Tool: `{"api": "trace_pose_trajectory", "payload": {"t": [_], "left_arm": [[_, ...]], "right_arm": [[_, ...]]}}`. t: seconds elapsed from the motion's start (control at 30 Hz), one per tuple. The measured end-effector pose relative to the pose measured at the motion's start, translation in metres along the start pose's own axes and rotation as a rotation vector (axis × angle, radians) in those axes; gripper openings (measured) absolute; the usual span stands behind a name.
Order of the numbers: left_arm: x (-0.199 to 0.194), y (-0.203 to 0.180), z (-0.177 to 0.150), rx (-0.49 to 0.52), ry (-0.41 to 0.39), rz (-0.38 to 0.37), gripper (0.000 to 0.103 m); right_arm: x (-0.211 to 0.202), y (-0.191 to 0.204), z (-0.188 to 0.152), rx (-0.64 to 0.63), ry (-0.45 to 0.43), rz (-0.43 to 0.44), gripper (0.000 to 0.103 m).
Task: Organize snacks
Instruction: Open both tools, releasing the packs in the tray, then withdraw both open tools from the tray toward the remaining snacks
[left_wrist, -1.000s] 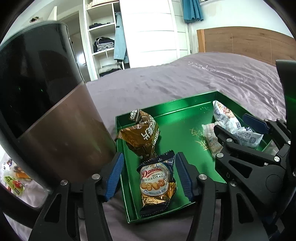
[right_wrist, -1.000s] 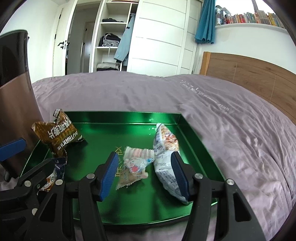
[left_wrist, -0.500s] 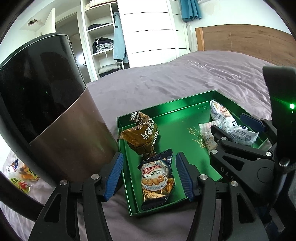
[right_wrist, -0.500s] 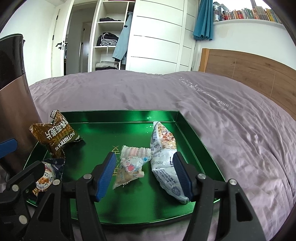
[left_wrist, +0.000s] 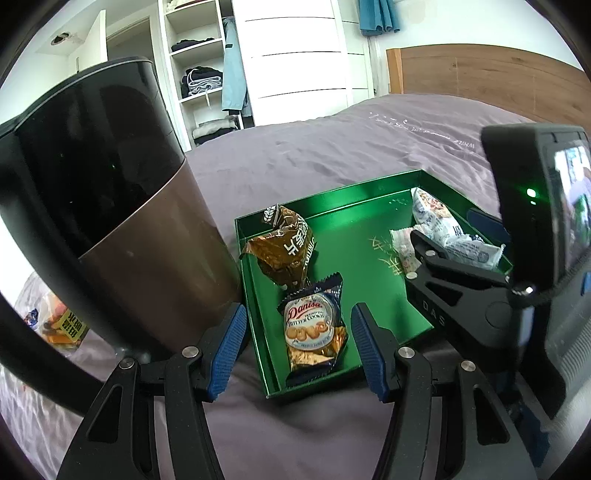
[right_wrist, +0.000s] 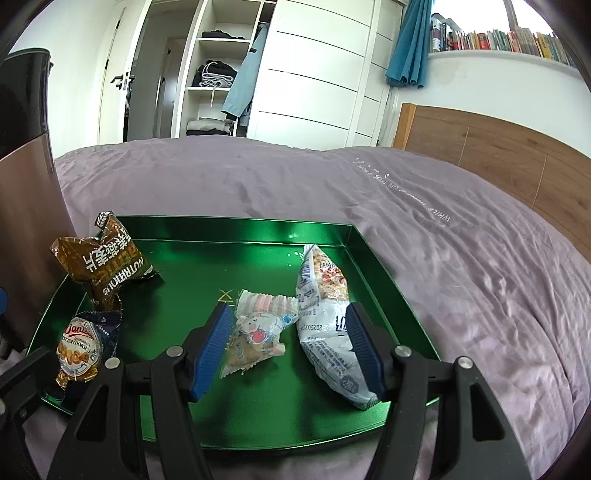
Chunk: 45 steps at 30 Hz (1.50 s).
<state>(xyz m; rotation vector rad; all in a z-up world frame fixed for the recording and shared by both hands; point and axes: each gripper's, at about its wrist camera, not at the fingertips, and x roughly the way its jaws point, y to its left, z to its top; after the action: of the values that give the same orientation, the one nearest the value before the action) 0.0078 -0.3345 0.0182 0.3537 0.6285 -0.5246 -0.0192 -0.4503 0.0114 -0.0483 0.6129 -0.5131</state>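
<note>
A green tray (left_wrist: 347, 221) (right_wrist: 221, 258) lies on the purple bed. It holds a brown crinkled pack (left_wrist: 284, 247) (right_wrist: 103, 262), a Danisa cookie pack (left_wrist: 314, 325) (right_wrist: 79, 347), a small pink-and-clear pack (right_wrist: 258, 328) (left_wrist: 402, 247) and a long white pack (right_wrist: 325, 325) (left_wrist: 443, 229). My left gripper (left_wrist: 298, 313) is open above the tray's near left corner, and the cookie pack lies loose below its fingers. My right gripper (right_wrist: 289, 310) is open over the pink and white packs, touching neither.
A tall bin (left_wrist: 110, 206) (right_wrist: 22, 221), black above and brown below, stands against the tray's left side. More snack packets (left_wrist: 62, 321) lie on the bed left of the bin. A wooden headboard (right_wrist: 498, 155) and a wardrobe are behind.
The left gripper has drawn back a little from the tray, so the tray looks farther away. The snacks have not moved. The right gripper has stayed in place, still open.
</note>
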Motion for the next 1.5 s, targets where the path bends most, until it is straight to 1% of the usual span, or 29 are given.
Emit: {"api": "trace_pose_trajectory", "payload": {"t": [0.5,1.23,1.37,1.5], "left_arm": [[-0.007,0.0,-0.005,0.018,0.0,-0.008,0.053],[-0.012,0.009,-0.013,0.023,0.018,-0.007,0.053],[-0.013,0.012,-0.014,0.019,0.024,-0.009,0.053],[-0.015,0.016,-0.016,0.017,0.029,-0.015,0.053]], "right_arm": [[0.001,0.005,-0.002,-0.021,0.004,-0.012,0.101],[-0.002,0.025,-0.002,-0.106,-0.014,-0.109,0.101],[-0.003,0.026,-0.003,-0.11,-0.011,-0.106,0.101],[-0.002,0.023,-0.002,-0.1,-0.002,-0.083,0.101]]}}
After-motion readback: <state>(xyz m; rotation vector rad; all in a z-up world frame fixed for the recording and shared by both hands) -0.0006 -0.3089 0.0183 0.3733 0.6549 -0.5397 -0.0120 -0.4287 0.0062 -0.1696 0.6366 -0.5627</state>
